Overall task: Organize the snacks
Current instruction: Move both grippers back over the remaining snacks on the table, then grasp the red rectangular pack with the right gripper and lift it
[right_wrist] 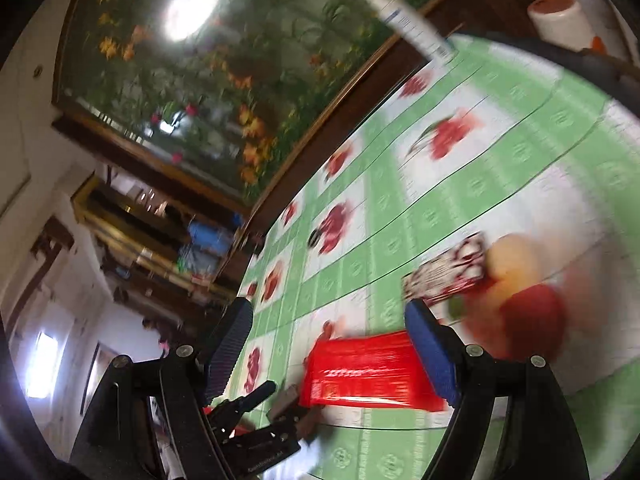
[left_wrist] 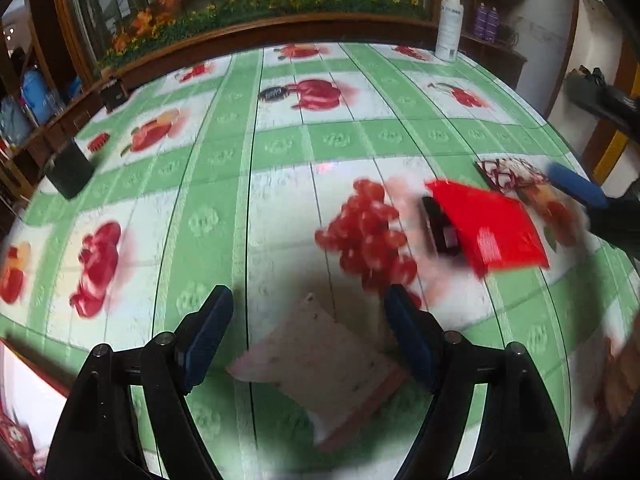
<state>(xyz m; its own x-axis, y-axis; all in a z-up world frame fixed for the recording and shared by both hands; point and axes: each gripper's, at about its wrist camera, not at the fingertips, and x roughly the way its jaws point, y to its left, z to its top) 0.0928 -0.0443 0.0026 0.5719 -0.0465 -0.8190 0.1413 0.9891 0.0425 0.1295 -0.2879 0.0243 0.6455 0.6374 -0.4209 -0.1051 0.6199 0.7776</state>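
My left gripper (left_wrist: 308, 320) is open and hangs low over the table. Under the gap between its blue pads lies a pale pink snack packet (left_wrist: 320, 364), flat on the cloth, and the pads do not press on it. To the right lie a red packet (left_wrist: 488, 228) with a small dark packet (left_wrist: 440, 232) against its left edge, and behind them a maroon-and-white patterned packet (left_wrist: 508, 174). My right gripper (right_wrist: 332, 344) is open and empty. The red packet (right_wrist: 368, 372) lies on the table just beyond its fingers, and the patterned packet (right_wrist: 444, 276) lies farther off.
A white spray bottle (left_wrist: 450, 24) stands at the table's far edge against the framed flower picture. A dark box (left_wrist: 70, 170) sits at the left edge, a small black object (left_wrist: 274, 94) lies mid-table, and a white cup with an orange lid (right_wrist: 560, 20) stands beyond. The green checked cloth (left_wrist: 280, 148) covers the table.
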